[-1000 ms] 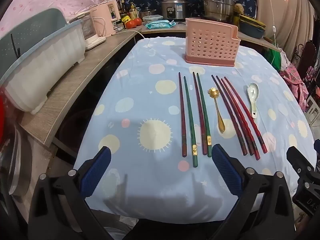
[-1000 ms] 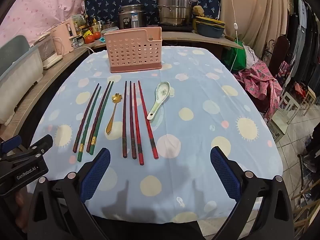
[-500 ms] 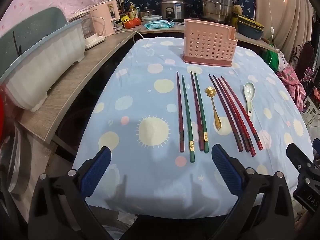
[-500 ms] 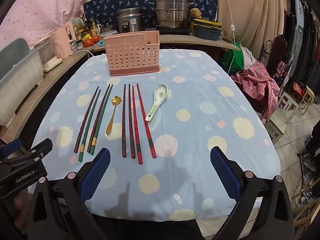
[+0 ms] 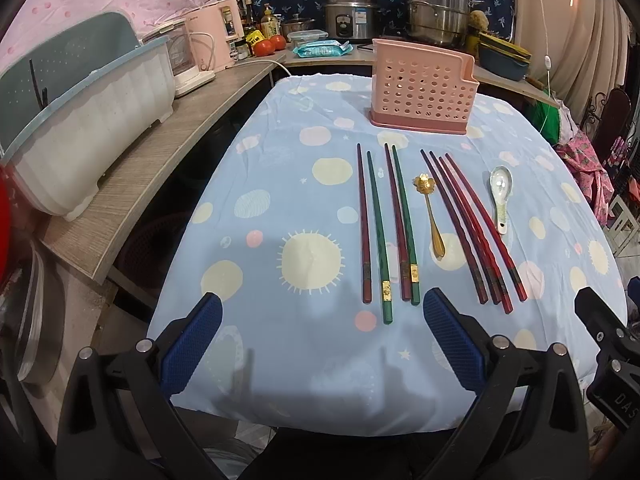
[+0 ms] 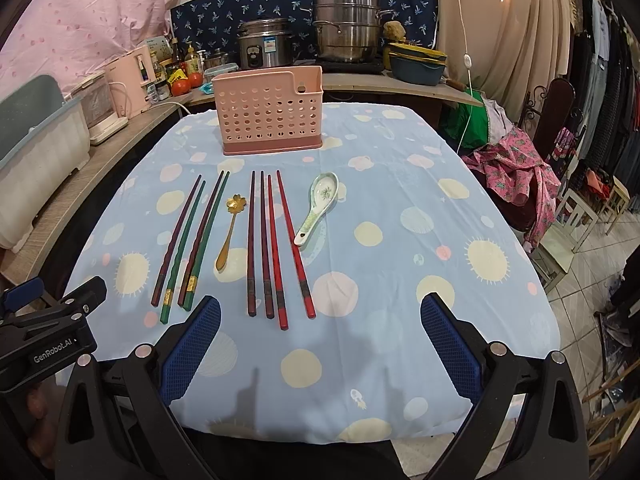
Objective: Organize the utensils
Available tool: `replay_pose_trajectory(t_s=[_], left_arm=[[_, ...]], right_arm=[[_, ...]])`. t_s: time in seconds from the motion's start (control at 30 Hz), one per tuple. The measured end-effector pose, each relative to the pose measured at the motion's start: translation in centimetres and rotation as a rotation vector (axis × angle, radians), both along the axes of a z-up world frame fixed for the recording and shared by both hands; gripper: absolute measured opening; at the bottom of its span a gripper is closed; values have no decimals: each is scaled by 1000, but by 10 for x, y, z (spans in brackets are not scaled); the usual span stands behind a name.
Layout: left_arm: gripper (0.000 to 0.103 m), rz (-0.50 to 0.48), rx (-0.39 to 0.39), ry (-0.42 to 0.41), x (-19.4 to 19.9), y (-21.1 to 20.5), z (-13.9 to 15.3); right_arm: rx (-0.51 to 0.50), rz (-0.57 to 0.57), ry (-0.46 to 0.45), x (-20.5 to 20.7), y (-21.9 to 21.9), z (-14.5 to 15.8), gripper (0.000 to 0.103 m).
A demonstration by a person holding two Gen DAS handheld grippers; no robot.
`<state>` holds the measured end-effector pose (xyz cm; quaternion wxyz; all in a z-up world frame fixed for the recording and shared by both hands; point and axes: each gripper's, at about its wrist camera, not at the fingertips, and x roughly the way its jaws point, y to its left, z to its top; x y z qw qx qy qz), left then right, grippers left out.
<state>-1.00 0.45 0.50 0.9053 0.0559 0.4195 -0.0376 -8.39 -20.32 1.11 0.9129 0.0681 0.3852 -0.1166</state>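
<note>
A pink perforated utensil holder (image 5: 422,90) (image 6: 269,113) stands at the far side of the table. In front of it lie red and green chopsticks (image 5: 378,236) (image 6: 188,240), a gold flower spoon (image 5: 431,216) (image 6: 229,232), several dark red chopsticks (image 5: 474,228) (image 6: 276,248) and a white ceramic spoon (image 5: 501,194) (image 6: 318,206). My left gripper (image 5: 320,340) is open and empty above the near table edge, short of the green chopsticks. My right gripper (image 6: 320,340) is open and empty, short of the dark red chopsticks.
The table has a blue cloth (image 5: 280,184) (image 6: 400,208) with pale dots. A wooden counter (image 5: 132,184) on the left carries a white tub (image 5: 84,132) and a pink appliance (image 5: 214,34). Pots (image 6: 346,26) stand behind. A chair with clothes (image 6: 524,168) stands at the right.
Both grippers have drawn back and risen slightly; the utensils and holder sit a little higher and farther in both views. Nothing on the table has moved.
</note>
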Motion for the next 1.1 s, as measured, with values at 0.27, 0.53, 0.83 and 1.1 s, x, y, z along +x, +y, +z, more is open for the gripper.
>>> replay_pose_trajectory(t_s=[0.27,0.53,0.83,1.1], left_arm=[[96,-3,0,-1,0,-3,1],[96,-7,0,1,-1,-5,0],[96,-11,2,-5,-3,-9,0],[96,-12,0,-3,-2,-7,1]], right_arm=[[0,0,0,1,0,1,96],[2,-1,0,-1,-1,1,96],[0,3,0,0,0,1,96],[3,2,2,1,0,1,96]])
